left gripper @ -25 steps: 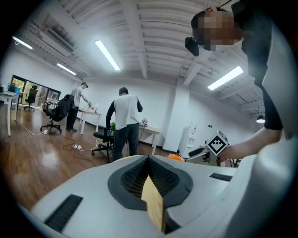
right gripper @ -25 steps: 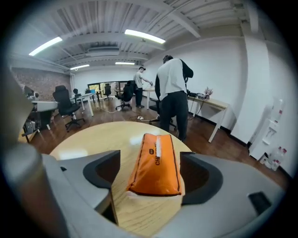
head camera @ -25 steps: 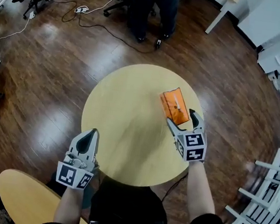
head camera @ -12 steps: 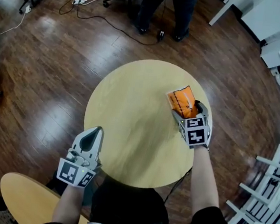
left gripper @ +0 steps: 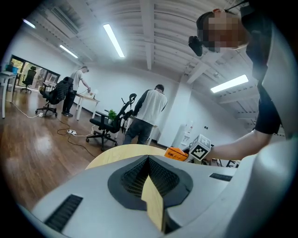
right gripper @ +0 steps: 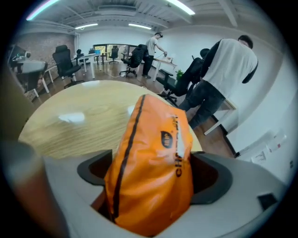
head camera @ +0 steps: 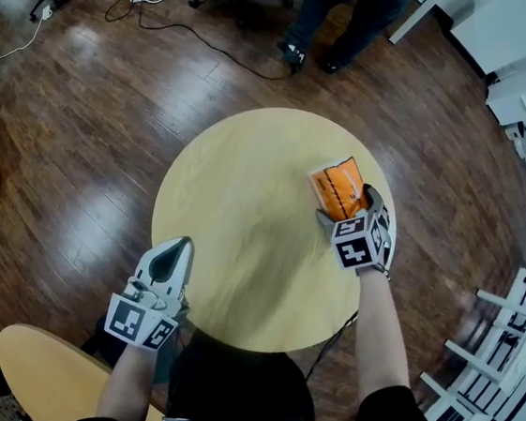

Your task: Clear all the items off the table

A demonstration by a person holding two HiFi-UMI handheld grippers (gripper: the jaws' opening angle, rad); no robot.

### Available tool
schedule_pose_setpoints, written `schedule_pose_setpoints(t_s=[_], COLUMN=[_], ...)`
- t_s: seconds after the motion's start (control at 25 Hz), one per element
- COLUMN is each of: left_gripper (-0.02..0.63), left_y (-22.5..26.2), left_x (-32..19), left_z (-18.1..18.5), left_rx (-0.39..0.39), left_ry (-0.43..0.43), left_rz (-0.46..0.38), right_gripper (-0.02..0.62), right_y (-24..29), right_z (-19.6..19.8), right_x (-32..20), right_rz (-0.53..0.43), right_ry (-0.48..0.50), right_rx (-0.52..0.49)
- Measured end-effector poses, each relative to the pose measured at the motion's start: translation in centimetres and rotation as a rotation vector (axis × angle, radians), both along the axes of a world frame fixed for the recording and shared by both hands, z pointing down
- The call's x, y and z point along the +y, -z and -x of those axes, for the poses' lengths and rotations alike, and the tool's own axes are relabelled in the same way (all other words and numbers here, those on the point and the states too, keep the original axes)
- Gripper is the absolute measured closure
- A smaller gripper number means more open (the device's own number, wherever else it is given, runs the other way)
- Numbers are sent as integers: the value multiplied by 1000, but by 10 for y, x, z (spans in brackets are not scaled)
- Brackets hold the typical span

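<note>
On the orange packet (right gripper: pixel 151 172) before me, centre frame, dark letters "CH" along its right side, rest washed out, oval logo unreadable

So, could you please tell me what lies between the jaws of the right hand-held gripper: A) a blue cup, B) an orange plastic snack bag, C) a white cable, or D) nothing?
B: the right gripper view shows the orange plastic snack bag between the jaws of the right hand-held gripper, which have just been opening.

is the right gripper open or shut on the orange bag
Open: the jaws of the right gripper stand wide and have just been opening, with the orange bag between them on the table, not clamped.
</note>
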State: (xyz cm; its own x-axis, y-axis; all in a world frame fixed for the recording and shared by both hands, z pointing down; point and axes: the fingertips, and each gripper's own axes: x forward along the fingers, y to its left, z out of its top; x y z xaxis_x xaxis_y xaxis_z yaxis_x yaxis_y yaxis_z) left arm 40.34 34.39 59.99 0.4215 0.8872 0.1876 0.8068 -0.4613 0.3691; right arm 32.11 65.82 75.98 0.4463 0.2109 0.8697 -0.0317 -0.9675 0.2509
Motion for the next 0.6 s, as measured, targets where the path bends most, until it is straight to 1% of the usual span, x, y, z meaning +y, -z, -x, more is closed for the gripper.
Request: schedule_pose_setpoints(t_s=[0.04, 0.2, 0.36, 0.52, 0.6], left_gripper=[603, 604, 604, 604, 604], left_y=[-1, -4, 2, 10, 15], left_x=[0, 1, 0, 0, -2], left_z=[2, 7, 9, 14, 17], left_rx=[-6, -19, -6, 14, 30], left_ry=[3, 11, 21, 45, 60], left_rz=[1, 6, -1, -4, -5], right_gripper=[90, 108, 172, 190, 192], right_y=[0, -1, 4, 9, 23], right_z=[1, 1, 0, 2, -1], right_x=[2, 2, -2, -10, -19], right_rz=[1, 11, 49, 59, 83], right_ry=[-6, 5, 34, 77, 127], right_rx=[9, 23, 29, 56, 88])
